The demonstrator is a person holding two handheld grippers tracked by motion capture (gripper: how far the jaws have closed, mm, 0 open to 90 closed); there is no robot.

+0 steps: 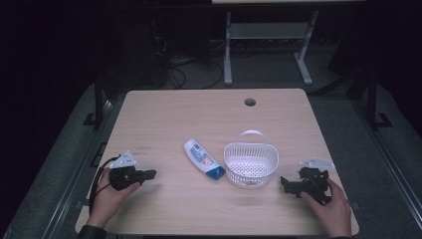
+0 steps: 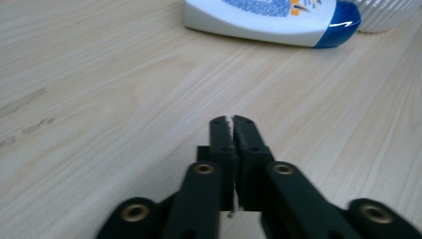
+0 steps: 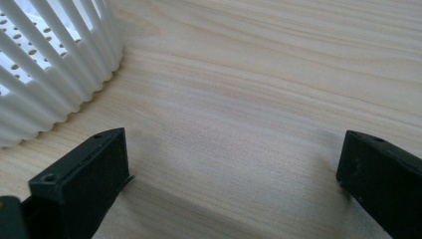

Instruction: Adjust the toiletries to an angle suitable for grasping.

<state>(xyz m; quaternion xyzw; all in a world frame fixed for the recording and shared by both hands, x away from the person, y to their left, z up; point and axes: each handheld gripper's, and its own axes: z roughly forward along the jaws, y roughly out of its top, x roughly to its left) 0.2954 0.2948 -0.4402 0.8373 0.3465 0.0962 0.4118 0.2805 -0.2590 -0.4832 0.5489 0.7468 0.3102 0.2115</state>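
A person sat at a pale wood-grain counter (image 1: 164, 114), a black two-jaw gripper in each hand. The left gripper (image 1: 149, 174) lay near the counter's left edge, its jaws clenched tight together with nothing between them, pointed toward a white plastic bottle with a blue cap (image 1: 203, 159). That bottle lay on its side near the middle of the counter, cap end nearest a white slatted plastic basket with a loop handle (image 1: 251, 164), the two just beside each other; whether they touched could not be told. In the left gripper view the bottle (image 2: 271, 17) lay well beyond the closed tips (image 2: 232, 122). The right gripper (image 1: 284, 183) rested near the counter's right edge, its jaws released and spread wide over bare wood (image 3: 234, 169), empty, with the basket's ribbed wall (image 3: 54, 74) close by.
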